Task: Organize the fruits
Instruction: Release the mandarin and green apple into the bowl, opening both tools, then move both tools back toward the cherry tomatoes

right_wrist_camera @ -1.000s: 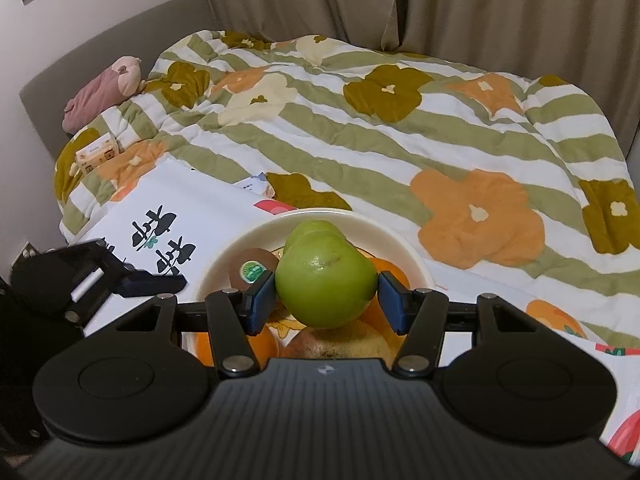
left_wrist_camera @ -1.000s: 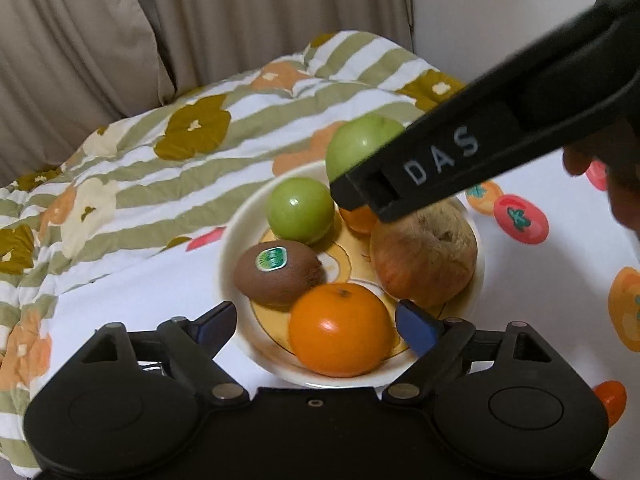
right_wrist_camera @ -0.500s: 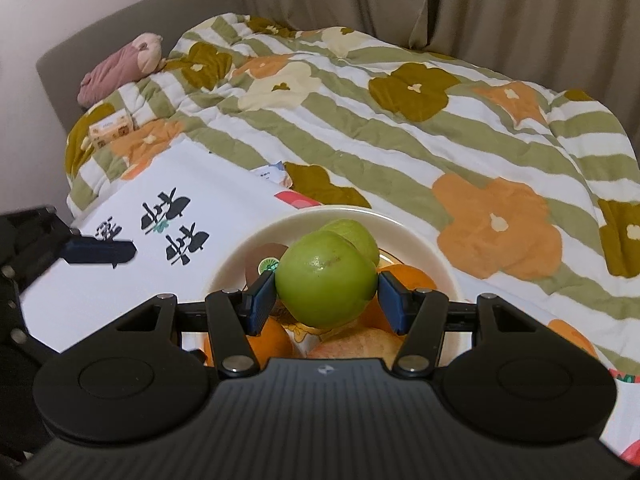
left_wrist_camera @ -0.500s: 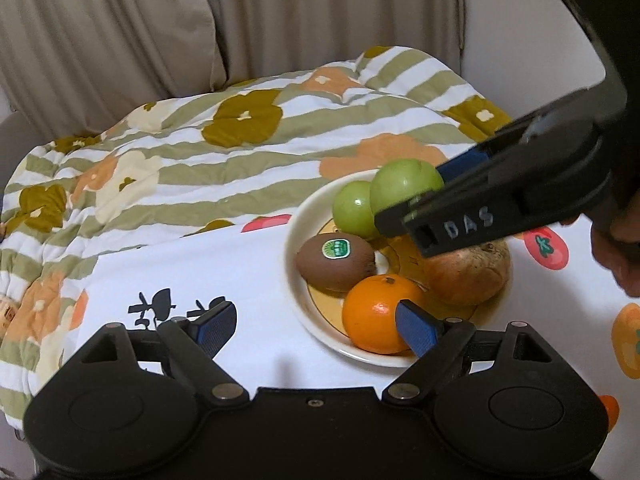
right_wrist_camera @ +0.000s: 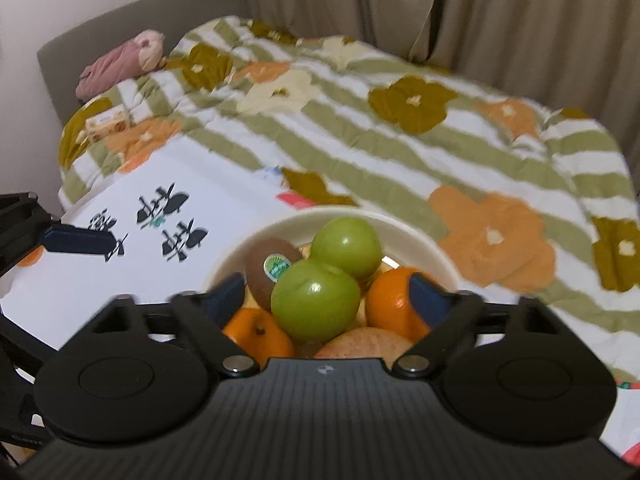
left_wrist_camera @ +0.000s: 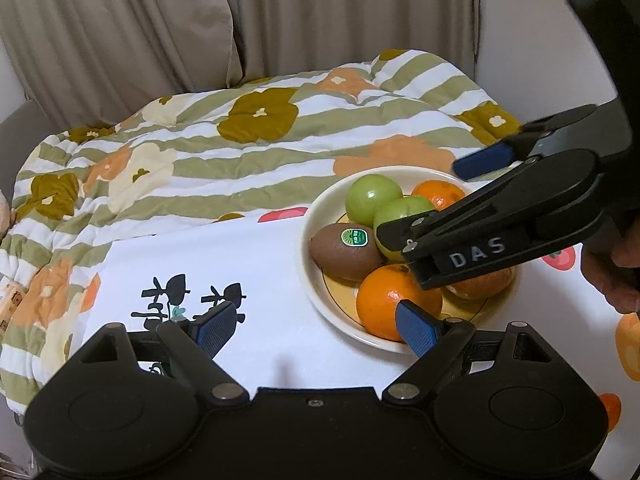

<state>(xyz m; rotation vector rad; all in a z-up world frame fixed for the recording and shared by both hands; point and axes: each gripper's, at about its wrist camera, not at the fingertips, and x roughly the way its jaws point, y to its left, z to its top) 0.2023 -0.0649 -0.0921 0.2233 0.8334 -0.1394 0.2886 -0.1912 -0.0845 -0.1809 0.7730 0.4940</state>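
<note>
— Over the plate (right_wrist_camera: 436,252), what is seen to have changed since half a second ago?

— The right gripper (right_wrist_camera: 326,294) has been spread wide; the green apple (right_wrist_camera: 315,300) that was clamped between its blue pads is now released and is lodged among the other fruit, touching the second green apple (right_wrist_camera: 346,247) behind it. The left gripper (left_wrist_camera: 316,326) has been drawn further back to the left, jaws parted and nothing held, over the white cloth (left_wrist_camera: 248,248).

— And how are the materials and shapes described?

— A cream, shallow, round plate with a yellow centre is noted. Two glossy, smooth green apples are piled at the middle. A fuzzy brown oval kiwi (left_wrist_camera: 346,252) with a green sticker is laid at the left rim. Two dimpled, shiny oranges (left_wrist_camera: 396,300) (right_wrist_camera: 394,300) and a dull, mottled reddish apple (right_wrist_camera: 364,344) are set around them. A quilted striped blanket (left_wrist_camera: 240,152) with flower print is spread behind, and pleated beige curtains (right_wrist_camera: 500,12) are hung beyond.
</note>
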